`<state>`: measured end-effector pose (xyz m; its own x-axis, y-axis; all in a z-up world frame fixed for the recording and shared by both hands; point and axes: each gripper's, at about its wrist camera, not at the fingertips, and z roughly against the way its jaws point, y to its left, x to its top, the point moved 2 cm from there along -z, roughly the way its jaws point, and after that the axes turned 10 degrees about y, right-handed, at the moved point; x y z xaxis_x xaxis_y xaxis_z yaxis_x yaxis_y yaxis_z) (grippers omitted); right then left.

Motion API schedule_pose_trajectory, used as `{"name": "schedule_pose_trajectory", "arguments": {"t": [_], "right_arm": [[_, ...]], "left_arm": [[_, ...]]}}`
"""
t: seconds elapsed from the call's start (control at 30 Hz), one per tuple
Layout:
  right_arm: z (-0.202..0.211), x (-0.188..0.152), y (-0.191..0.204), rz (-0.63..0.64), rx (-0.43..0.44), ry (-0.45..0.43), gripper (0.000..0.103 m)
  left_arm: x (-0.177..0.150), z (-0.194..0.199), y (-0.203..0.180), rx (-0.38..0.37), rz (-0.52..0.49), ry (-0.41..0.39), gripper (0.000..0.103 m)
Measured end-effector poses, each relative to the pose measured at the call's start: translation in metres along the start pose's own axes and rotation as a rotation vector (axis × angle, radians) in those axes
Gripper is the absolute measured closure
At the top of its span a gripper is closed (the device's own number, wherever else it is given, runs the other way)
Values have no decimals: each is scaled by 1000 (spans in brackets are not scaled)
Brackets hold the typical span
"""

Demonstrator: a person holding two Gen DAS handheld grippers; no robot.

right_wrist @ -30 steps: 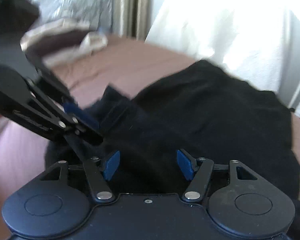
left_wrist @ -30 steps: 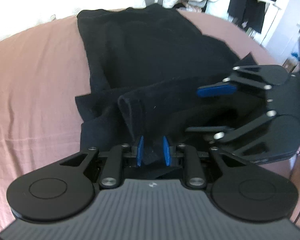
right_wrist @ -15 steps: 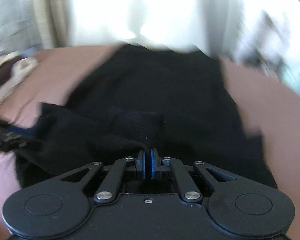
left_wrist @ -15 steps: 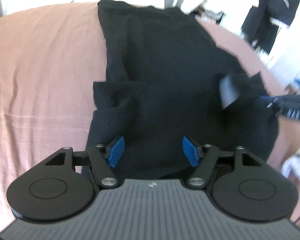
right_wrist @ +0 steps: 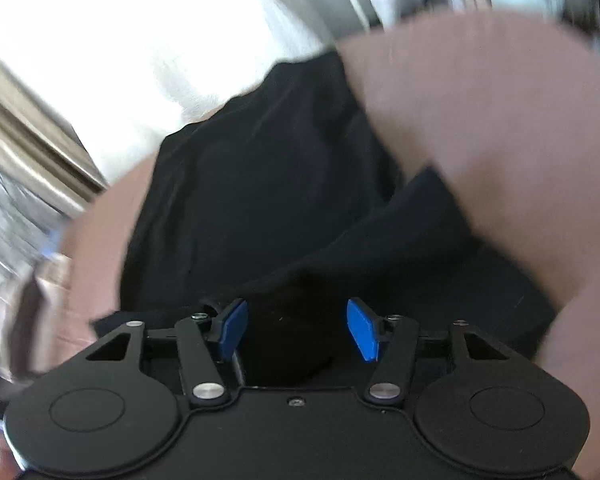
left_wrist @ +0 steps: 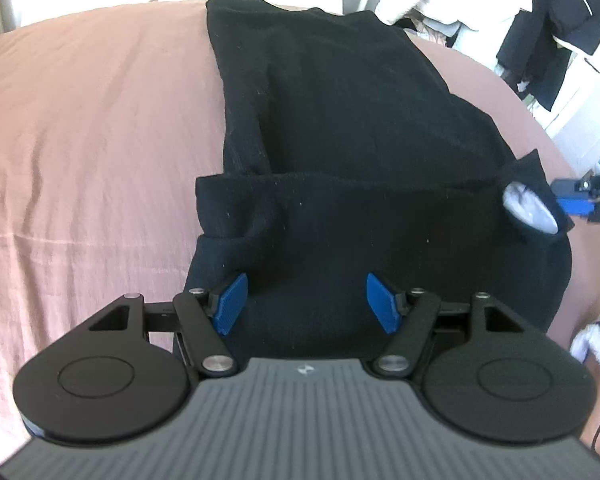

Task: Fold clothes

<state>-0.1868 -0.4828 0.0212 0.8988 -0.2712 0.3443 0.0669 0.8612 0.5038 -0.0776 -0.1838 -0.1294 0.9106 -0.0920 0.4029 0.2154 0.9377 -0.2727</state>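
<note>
You are looking down on the pink bed sheet [left_wrist: 80,152], where the black garment [left_wrist: 340,128] is lying mid-frame, near end folded over, further folds apparently remaining, while your left gripper [left_wrist: 306,302] and right gripper [right_wrist: 296,328], jaws just parted, are hovering empty.

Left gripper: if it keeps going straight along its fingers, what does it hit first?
Most likely the black garment. The left gripper has open jaws with nothing pinched, angled down at the folded-over layer lying on the pink bedsheet. Depth is unclear, but nothing else sits in that line.
</note>
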Motion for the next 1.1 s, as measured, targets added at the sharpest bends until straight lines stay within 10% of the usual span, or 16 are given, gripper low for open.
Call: {"name": "schedule_pose_trajectory", "arguments": {"t": [0.27, 0.4, 0.47, 0.53, 0.7, 0.83, 1.0, 1.1], "right_arm": [[-35, -18, 69, 308, 27, 2, 21], [-78, -36, 108, 583, -303, 18, 12], [-95, -33, 105, 584, -448, 24, 28], [-104, -25, 97, 527, -539, 27, 94], [-50, 8, 44, 149, -316, -6, 95], [-42, 18, 11, 137, -633, -17, 93], [-33, 30, -29, -37, -365, 22, 81], [-28, 34, -25, -46, -204, 3, 45]], "left_arm": [[-1, -15, -5, 38, -35, 36, 37], [0, -18, -10, 60, -60, 44, 37], [-1, -18, -10, 62, -63, 44, 37], [-2, -18, -9, 62, -64, 46, 37], [-3, -15, -12, 78, -100, 65, 37], [-5, -10, -19, 143, -164, 68, 37], [1, 5, -5, 82, -74, 1, 37], [6, 11, 4, 54, -8, -23, 37]]}}
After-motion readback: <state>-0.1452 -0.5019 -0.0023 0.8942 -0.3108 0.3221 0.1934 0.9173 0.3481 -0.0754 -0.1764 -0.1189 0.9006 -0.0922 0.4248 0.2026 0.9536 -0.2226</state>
